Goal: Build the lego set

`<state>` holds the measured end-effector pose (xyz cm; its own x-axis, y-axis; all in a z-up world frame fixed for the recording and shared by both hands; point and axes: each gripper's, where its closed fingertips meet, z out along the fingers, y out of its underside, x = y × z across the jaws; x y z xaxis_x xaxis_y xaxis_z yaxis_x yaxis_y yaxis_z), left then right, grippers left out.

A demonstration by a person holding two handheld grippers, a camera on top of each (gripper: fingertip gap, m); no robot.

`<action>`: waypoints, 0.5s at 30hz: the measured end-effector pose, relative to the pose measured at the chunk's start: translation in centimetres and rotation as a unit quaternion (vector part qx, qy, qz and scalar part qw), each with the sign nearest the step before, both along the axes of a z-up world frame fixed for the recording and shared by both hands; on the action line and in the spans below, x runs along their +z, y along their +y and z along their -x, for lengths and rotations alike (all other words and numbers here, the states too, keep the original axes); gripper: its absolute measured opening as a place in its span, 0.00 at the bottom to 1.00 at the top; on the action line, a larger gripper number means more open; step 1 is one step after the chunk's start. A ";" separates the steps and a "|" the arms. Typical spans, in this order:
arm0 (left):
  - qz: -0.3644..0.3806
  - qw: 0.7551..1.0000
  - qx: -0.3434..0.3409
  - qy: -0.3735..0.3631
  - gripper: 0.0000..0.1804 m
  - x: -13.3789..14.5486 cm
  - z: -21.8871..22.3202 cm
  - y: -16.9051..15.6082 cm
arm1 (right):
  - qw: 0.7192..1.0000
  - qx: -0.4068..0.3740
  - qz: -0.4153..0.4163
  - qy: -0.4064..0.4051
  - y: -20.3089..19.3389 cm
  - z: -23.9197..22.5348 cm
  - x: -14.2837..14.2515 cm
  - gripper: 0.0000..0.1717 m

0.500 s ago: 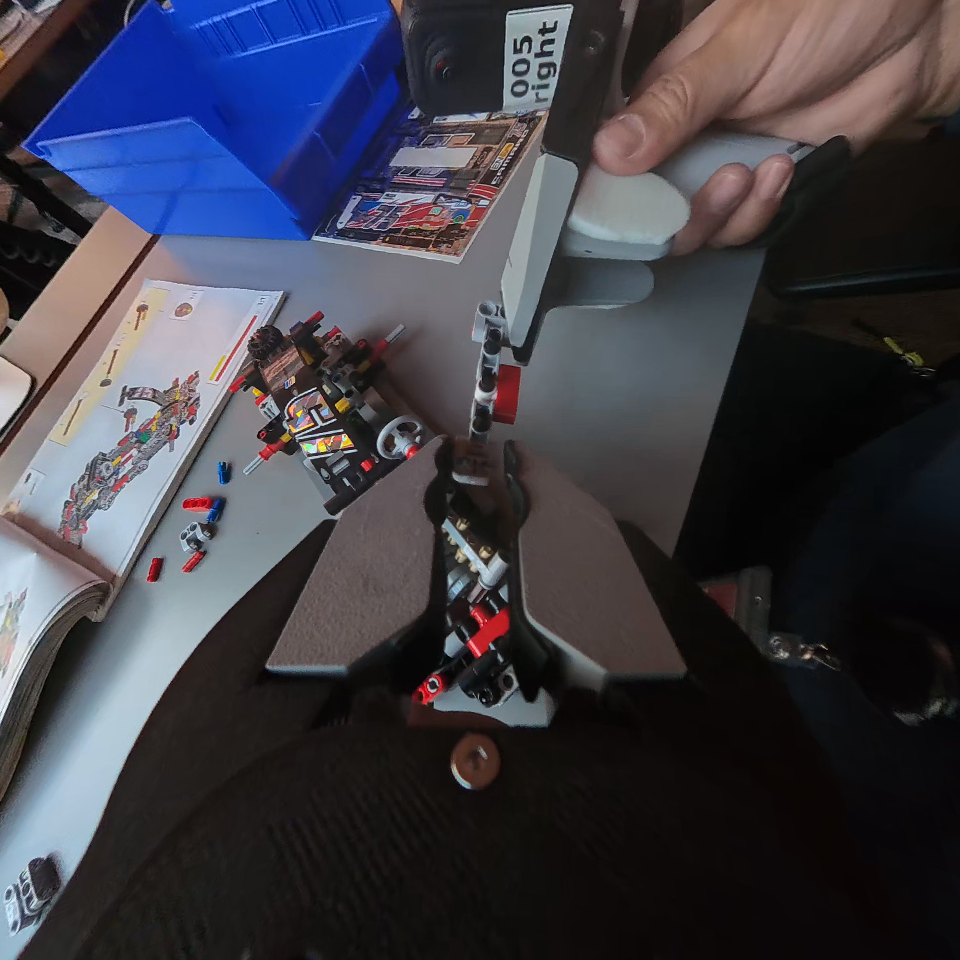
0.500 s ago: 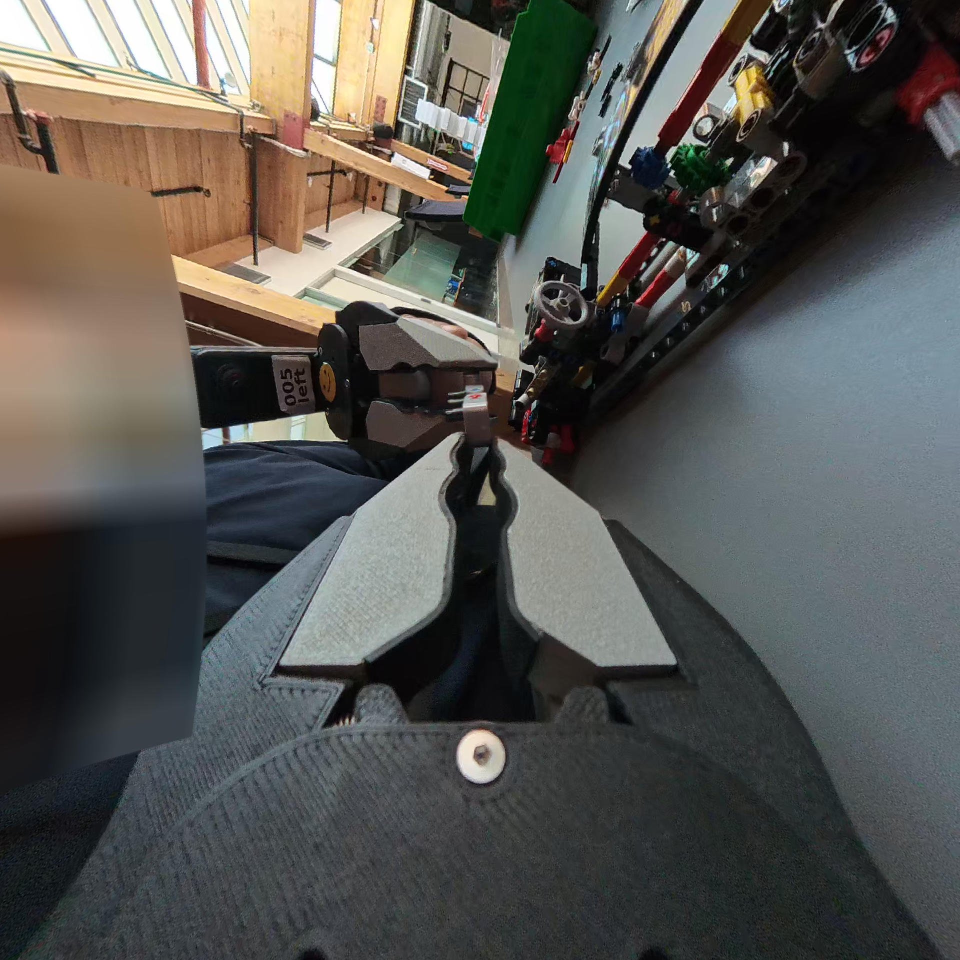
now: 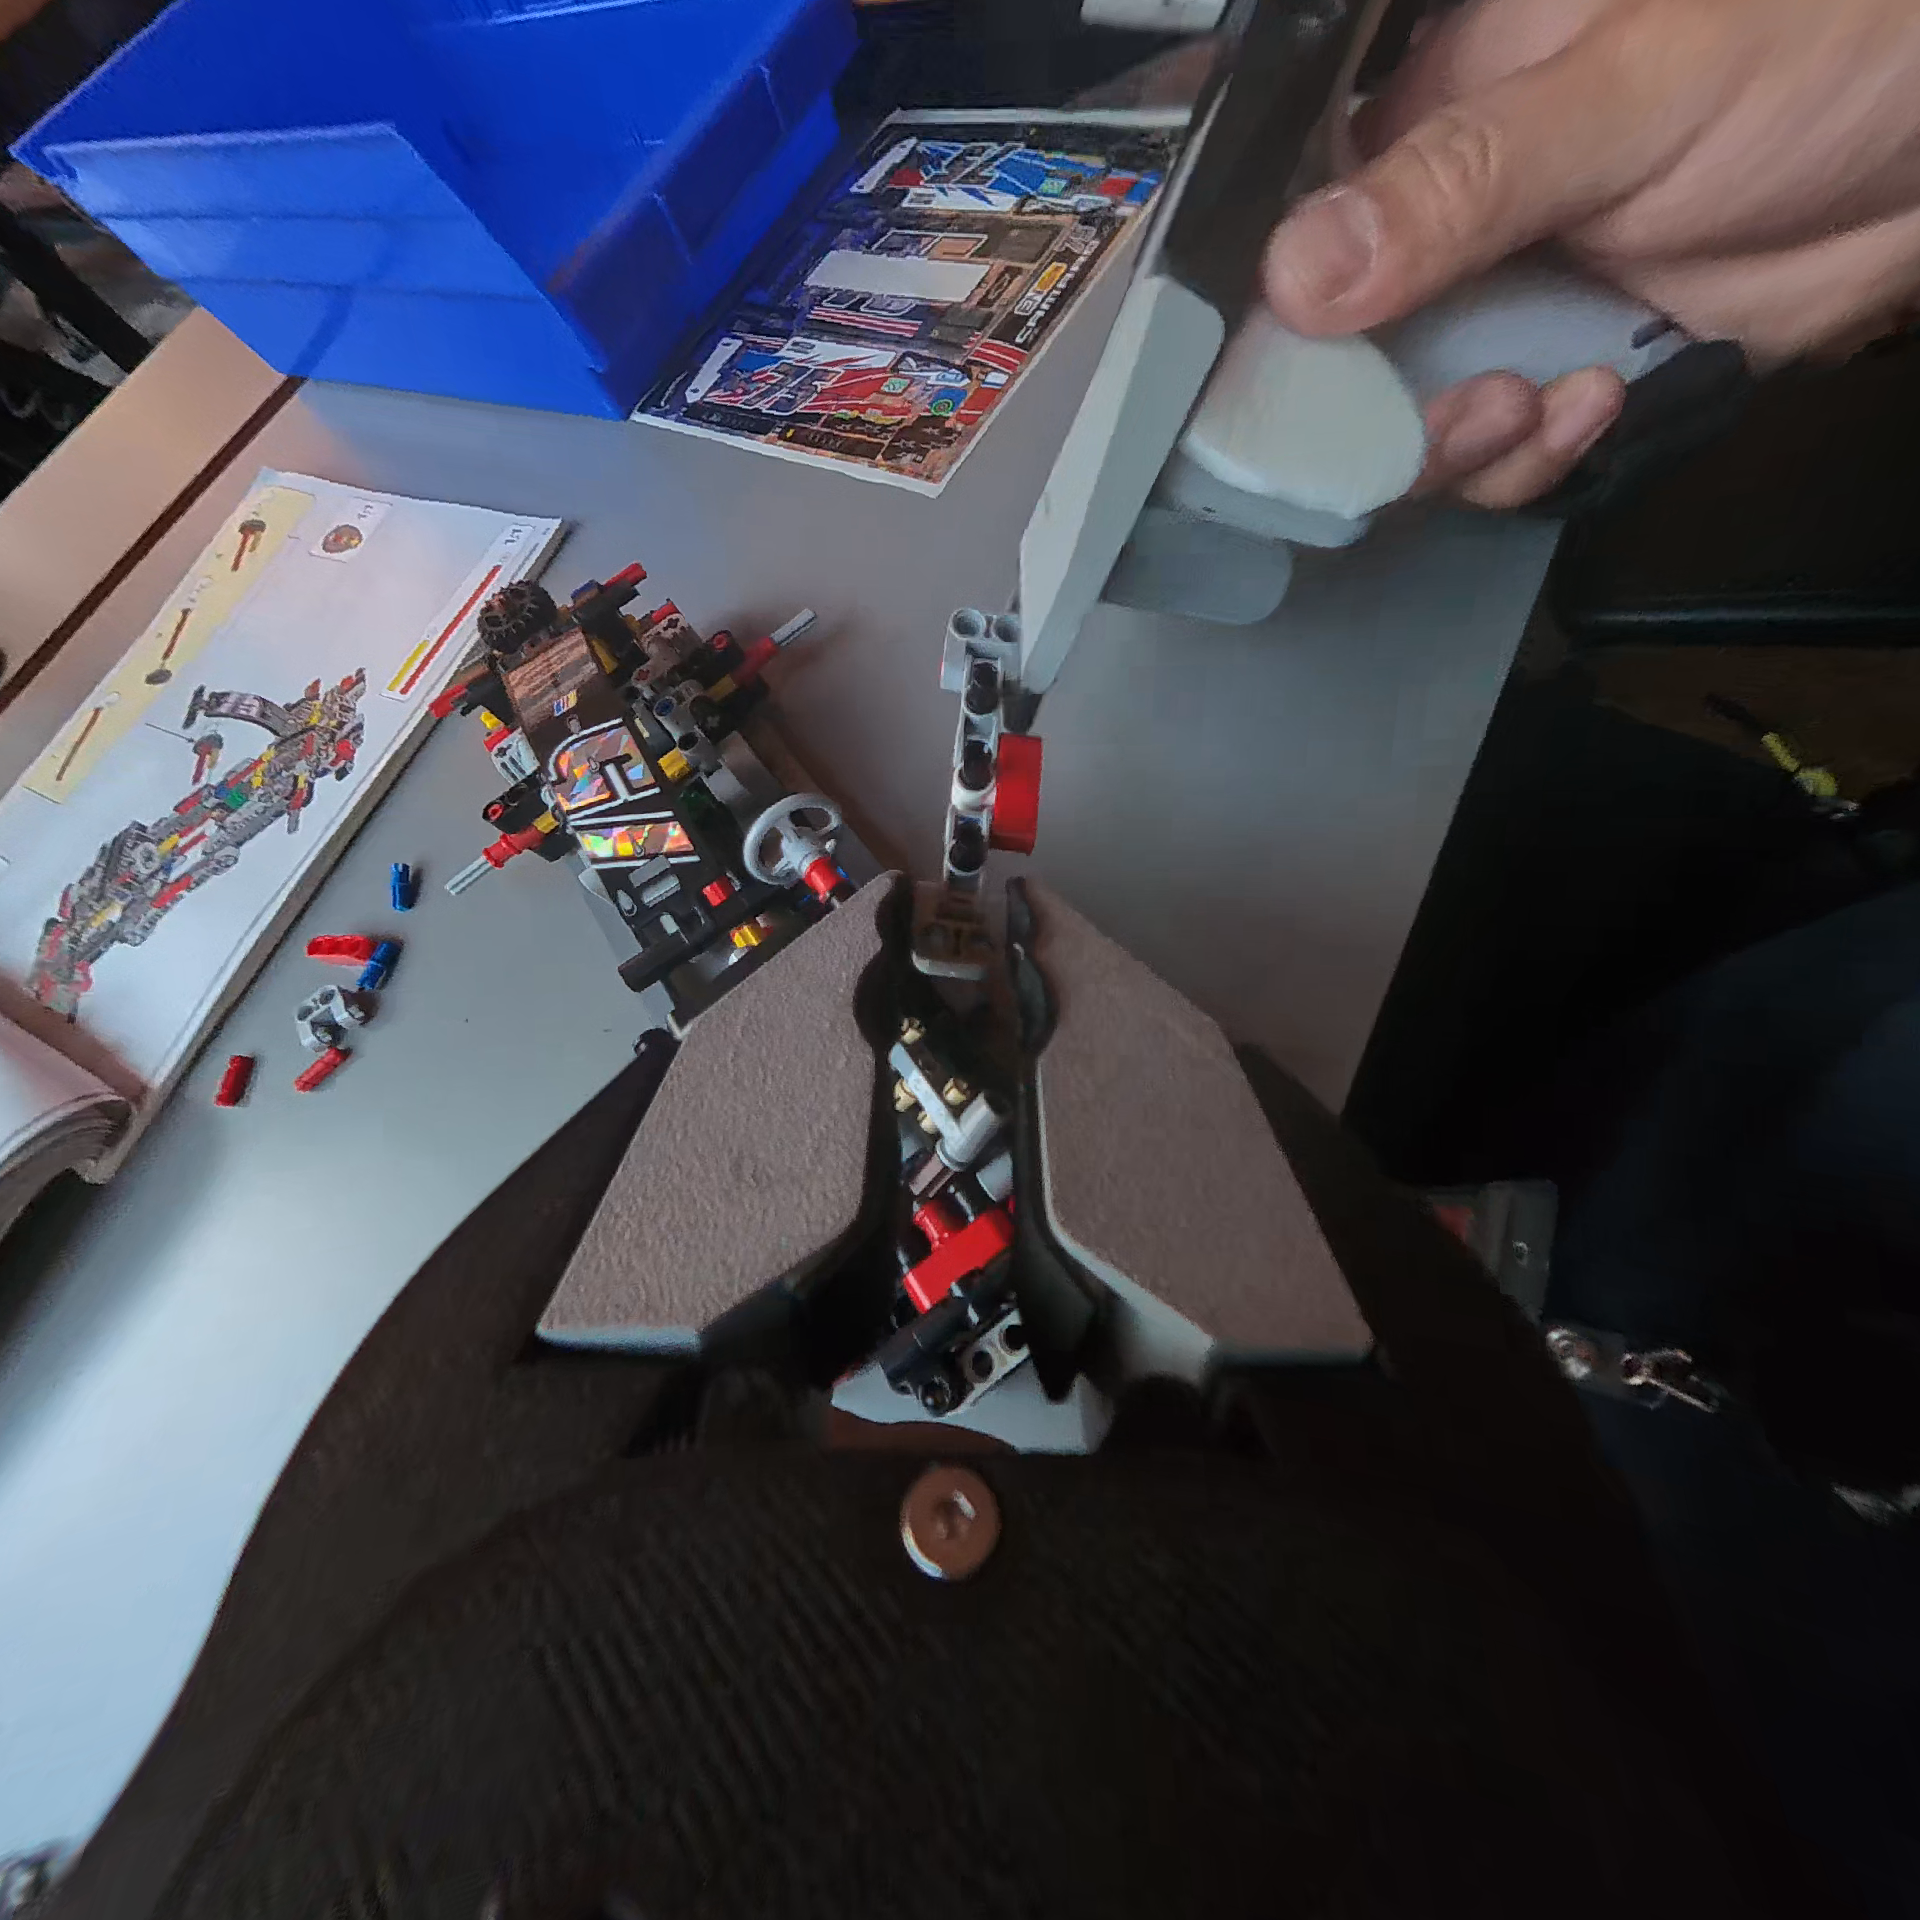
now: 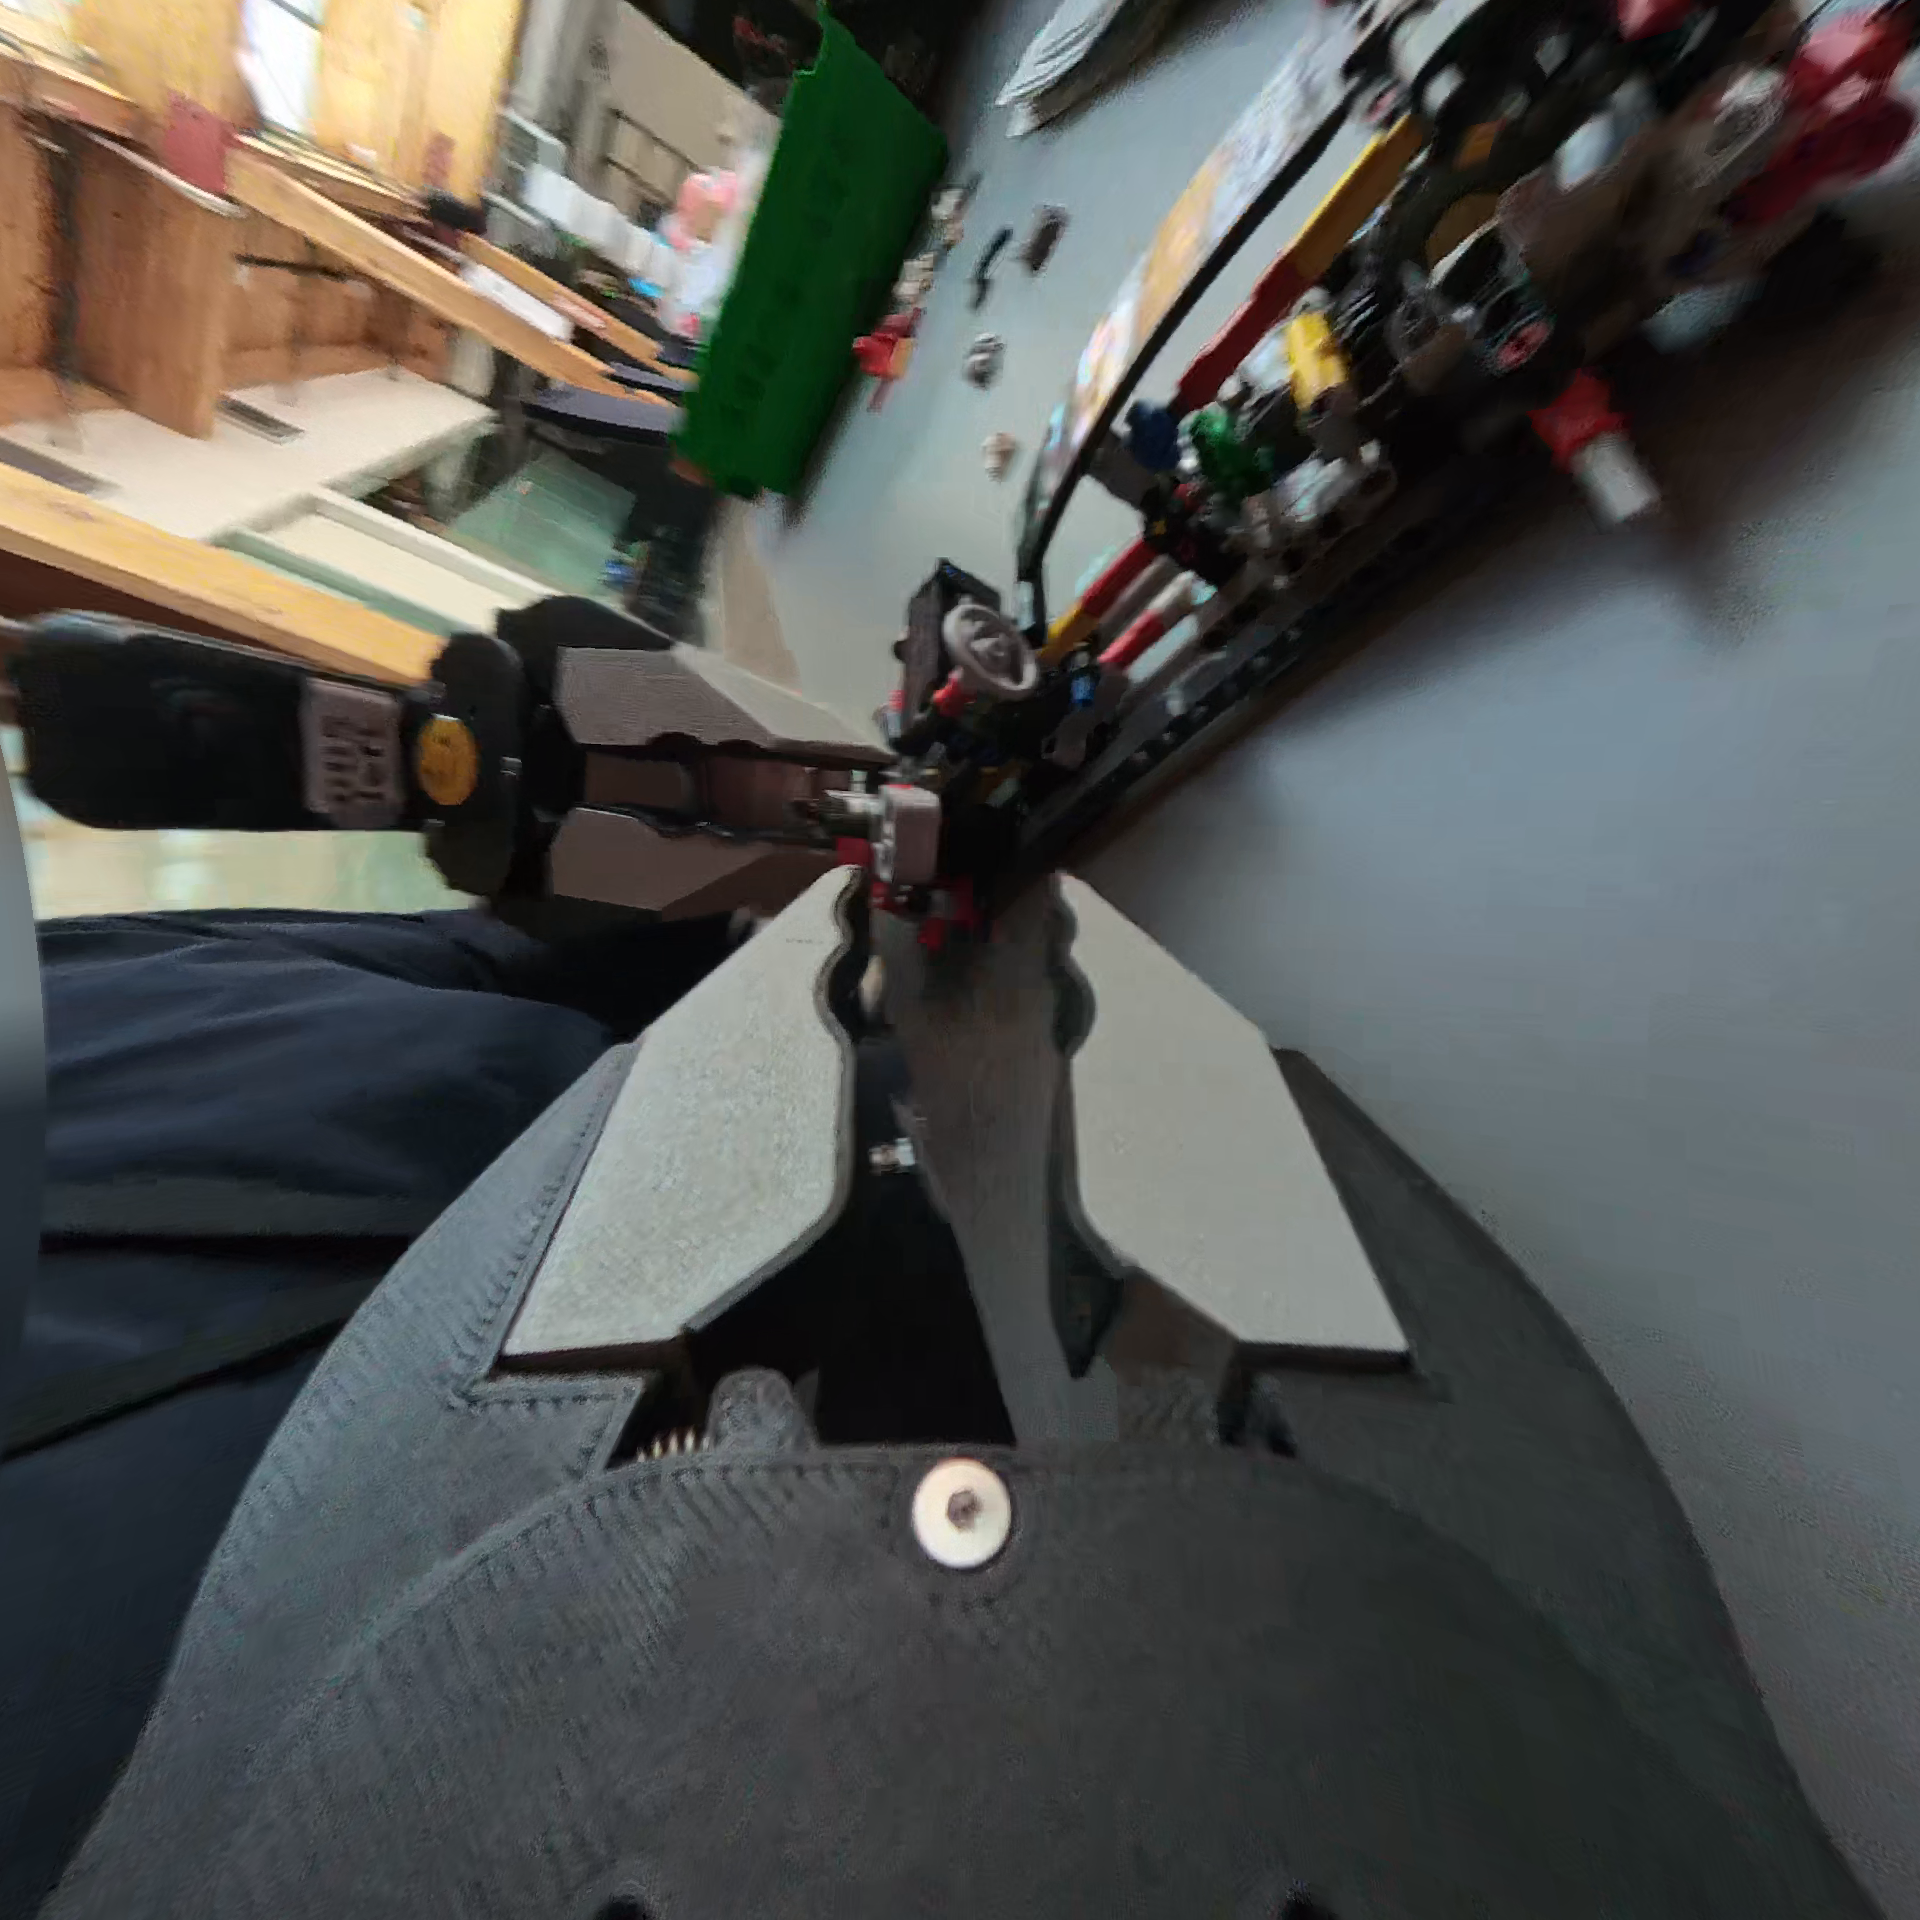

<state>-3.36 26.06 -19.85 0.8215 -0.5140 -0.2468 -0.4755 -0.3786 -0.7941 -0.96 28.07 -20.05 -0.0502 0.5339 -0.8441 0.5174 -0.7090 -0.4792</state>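
Note:
My left gripper (image 3: pixel 951 914) is shut on a small brick sub-assembly (image 3: pixel 977 769) of grey, black and red parts. A grey beam with black pins and a red piece sticks out past the fingertips, above the grey table (image 3: pixel 1299 831). My right gripper (image 3: pixel 1029 665), held by a hand (image 3: pixel 1558 208), hangs at the beam's far end. In the right wrist view my right gripper (image 4: pixel 956 904) is open with nothing between its pads. There the left gripper (image 4: pixel 644 779) comes in from the left with the sub-assembly (image 4: pixel 904 831) just past my fingertips. A larger brick car chassis (image 3: pixel 634 769) lies on the table behind.
A blue bin (image 3: pixel 447 187) and a sticker sheet (image 3: pixel 914 301) lie at the back. An open instruction booklet (image 3: pixel 239 727) and several small loose pieces (image 3: pixel 343 997) lie on the left. A green bin (image 4: pixel 810 291) stands far off. The table's edge runs on the right. About 4 cm separates my left fingertips from my right.
My right gripper's pads, shut at the beam's end before, have opened and let go. My left gripper keeps its hold on the sub-assembly, barely moved.

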 end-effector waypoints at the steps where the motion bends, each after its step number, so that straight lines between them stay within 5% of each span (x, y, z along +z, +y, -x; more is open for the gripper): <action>1: 0.002 1.000 0.003 -0.012 0.09 0.1 0.1 0.0 | 0.997 -0.024 -0.071 -0.031 1.1 -0.4 -0.7 0.26; 3: 0.014 0.999 0.011 -0.051 0.09 0.5 0.2 -0.1 | 0.957 -0.100 -0.256 -0.096 4.7 -1.9 -1.1 0.31; 5: 0.035 0.995 0.018 -0.096 0.09 0.7 0.2 -0.2 | 0.871 -0.188 -0.426 -0.158 8.9 -4.0 0.0 0.30; 7: 0.049 0.990 0.027 -0.127 0.09 1.0 0.3 -0.1 | 0.790 -0.227 -0.533 -0.200 11.1 -5.6 1.0 0.24; 8: 0.054 0.988 0.031 -0.139 0.09 1.2 0.3 0.0 | 0.775 -0.228 -0.553 -0.203 11.2 -5.8 1.0 0.19; 11: 0.070 0.981 0.040 -0.175 0.09 1.6 -0.3 0.2 | 0.812 -0.194 -0.521 -0.176 9.6 -5.1 0.2 0.14; 15: 0.085 0.970 0.050 -0.222 0.09 1.9 -1.2 0.3 | 0.794 -0.194 -0.544 -0.190 10.0 -5.9 -0.2 0.12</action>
<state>-2.11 26.37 -17.93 0.8751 -0.4294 0.2235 -0.0560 -0.5484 -0.8343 4.90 38.06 -20.26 0.4438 0.8708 0.2117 0.6147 -0.1239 -0.7789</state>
